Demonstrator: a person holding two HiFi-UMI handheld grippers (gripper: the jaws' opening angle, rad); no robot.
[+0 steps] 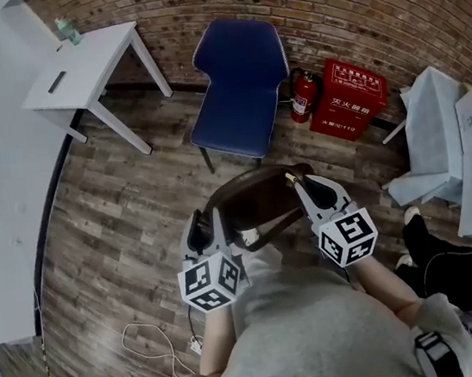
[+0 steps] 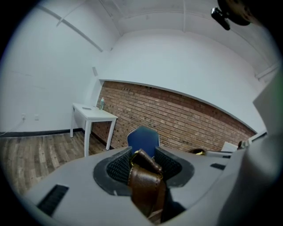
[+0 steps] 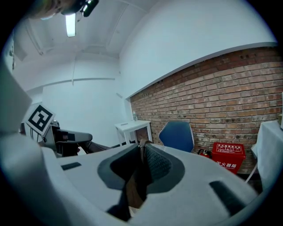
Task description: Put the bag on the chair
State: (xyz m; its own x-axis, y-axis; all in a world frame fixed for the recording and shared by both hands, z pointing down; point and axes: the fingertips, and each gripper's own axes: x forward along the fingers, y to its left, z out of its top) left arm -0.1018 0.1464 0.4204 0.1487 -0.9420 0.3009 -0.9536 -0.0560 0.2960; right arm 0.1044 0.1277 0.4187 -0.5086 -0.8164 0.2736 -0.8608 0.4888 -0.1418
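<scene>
A dark brown leather bag (image 1: 260, 202) hangs in the air between my two grippers, short of the blue chair (image 1: 237, 87) that stands against the brick wall. My left gripper (image 1: 203, 230) is shut on a folded brown strap (image 2: 143, 176) at the bag's left side. My right gripper (image 1: 303, 187) is shut on a thin brown strap (image 3: 136, 178) at its right side. The chair (image 2: 143, 137) shows ahead in the left gripper view, and the chair (image 3: 177, 136) also stands ahead in the right gripper view. Its seat is bare.
A white table (image 1: 84, 69) stands left of the chair with a small bottle (image 1: 67, 29) on it. A fire extinguisher (image 1: 301, 96) and a red box (image 1: 345, 98) sit right of the chair. White covered furniture (image 1: 439, 142) is at the far right. A white cable (image 1: 149, 348) lies on the floor.
</scene>
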